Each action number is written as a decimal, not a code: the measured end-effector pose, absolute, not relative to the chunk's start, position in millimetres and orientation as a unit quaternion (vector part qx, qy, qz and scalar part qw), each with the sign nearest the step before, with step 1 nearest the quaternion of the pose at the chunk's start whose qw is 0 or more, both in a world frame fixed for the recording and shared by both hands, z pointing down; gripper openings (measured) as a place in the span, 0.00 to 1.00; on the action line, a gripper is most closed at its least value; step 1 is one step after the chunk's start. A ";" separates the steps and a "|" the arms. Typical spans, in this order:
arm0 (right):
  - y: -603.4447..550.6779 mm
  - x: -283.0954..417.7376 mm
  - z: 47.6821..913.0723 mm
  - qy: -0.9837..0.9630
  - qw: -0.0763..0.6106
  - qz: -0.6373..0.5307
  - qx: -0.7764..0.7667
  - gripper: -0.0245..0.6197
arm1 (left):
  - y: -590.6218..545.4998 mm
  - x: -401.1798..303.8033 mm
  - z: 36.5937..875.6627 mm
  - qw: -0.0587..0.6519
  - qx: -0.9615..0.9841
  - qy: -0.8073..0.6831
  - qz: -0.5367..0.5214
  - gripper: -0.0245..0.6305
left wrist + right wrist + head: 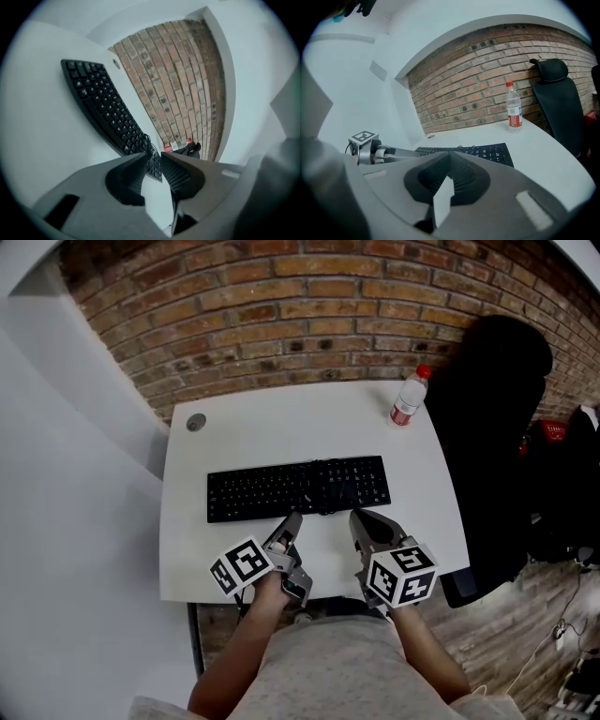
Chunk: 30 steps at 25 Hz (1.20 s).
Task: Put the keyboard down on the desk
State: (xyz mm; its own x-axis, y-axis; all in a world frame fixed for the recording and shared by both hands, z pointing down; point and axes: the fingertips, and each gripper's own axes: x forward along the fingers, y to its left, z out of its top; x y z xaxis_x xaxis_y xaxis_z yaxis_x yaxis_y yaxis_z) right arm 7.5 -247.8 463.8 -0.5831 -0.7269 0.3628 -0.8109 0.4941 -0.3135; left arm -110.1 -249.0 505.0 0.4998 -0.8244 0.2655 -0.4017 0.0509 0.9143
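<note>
Keyboard (298, 487) lying flat across the middle of the white desk (187, 549), parallel to its front edge; the putting-down appears complete. Left gripper (292, 519) is at the keyboard's near edge, jaws slightly apart with nothing between them. Right gripper (360, 516) is alongside, jaws together and empty. The likely next move is only to draw both back. Bottle (409, 397) at the far corner and black chair (497, 418) obstruct nothing.

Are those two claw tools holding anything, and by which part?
Nothing is held. The left gripper's jaws stand apart and empty, the right gripper's are closed on nothing, and the keyboard lies on the desk ahead of both.
</note>
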 end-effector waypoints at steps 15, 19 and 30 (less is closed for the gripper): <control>-220.9 1.4 421.2 -0.869 0.078 0.176 0.455 0.05 | -228.3 -103.9 449.7 0.318 0.810 -0.492 -0.021 0.03; -216.2 0.2 416.0 -0.872 0.081 0.164 0.454 0.05 | -225.5 -104.5 438.9 0.295 0.822 -0.487 -0.023 0.03; -213.2 -0.5 412.9 -0.873 0.080 0.160 0.453 0.05 | -222.2 -107.8 435.3 0.293 0.824 -0.484 -0.025 0.03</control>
